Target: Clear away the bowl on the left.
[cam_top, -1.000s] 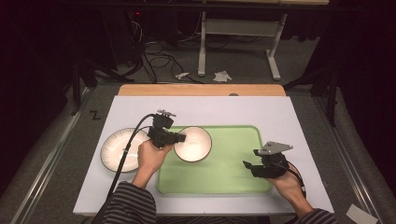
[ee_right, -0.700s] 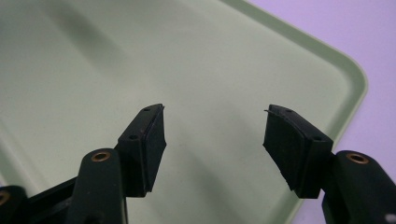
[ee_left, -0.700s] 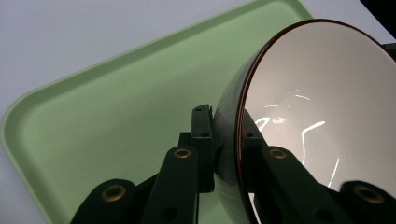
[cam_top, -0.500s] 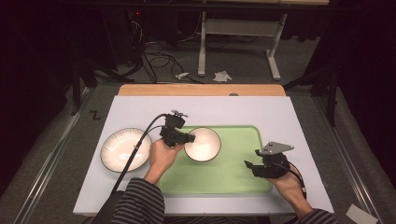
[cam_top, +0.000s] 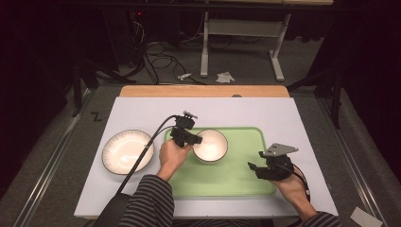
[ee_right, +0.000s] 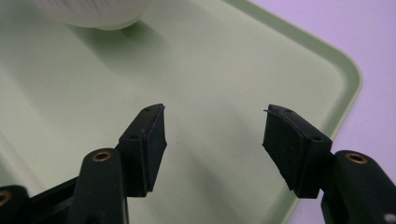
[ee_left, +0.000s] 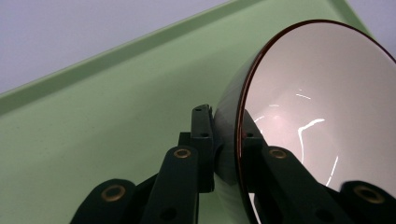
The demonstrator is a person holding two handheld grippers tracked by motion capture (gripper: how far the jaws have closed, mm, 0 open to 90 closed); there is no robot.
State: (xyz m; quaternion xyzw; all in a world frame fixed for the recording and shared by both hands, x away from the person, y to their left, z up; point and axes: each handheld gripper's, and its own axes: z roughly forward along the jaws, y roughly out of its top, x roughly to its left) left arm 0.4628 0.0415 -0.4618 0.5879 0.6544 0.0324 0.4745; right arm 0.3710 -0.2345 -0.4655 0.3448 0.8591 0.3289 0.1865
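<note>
A white bowl [cam_top: 211, 145] with a dark rim hangs over the left part of the green tray [cam_top: 236, 177]. My left gripper [cam_top: 190, 138] is shut on the bowl's left rim; in the left gripper view the rim [ee_left: 240, 140] is pinched between the two jaws and the bowl [ee_left: 317, 102] is tilted. Over the tray's right edge my right gripper [cam_top: 255, 169] stands open. In the right gripper view nothing lies between its fingertips [ee_right: 149, 135], and the bowl's underside [ee_right: 93, 14] shows at the top left above the tray [ee_right: 224, 65].
A larger white plate [cam_top: 126, 151] with a ribbed rim lies on the white mat [cam_top: 265, 111] left of the tray. The wooden table edge [cam_top: 203, 91] runs along the back. Beyond it are a dark floor, cables and a stand.
My left gripper has carried the bowl to the right, from beside the plate to over the tray's left part. The right gripper has stayed nearly still.
</note>
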